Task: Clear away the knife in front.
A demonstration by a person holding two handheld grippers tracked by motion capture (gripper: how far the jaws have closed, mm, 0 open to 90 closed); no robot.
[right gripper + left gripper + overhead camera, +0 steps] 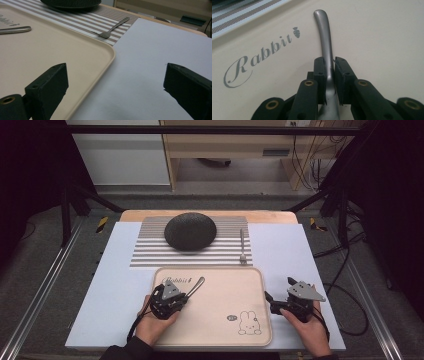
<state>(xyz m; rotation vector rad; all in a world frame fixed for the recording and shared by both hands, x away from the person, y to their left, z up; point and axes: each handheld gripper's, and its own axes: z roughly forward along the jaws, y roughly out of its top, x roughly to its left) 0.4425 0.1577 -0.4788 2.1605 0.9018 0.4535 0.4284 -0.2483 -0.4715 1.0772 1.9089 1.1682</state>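
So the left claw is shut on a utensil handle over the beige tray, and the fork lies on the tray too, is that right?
Not quite: the fork lies on the striped mat beyond the tray, as the high view shows. The left claw is indeed shut on the utensil handle.

Lab recording bay, black metal frame [345, 195] around table [290, 270], loose cables [305, 165] on floor, staged striped placemat [150, 251]
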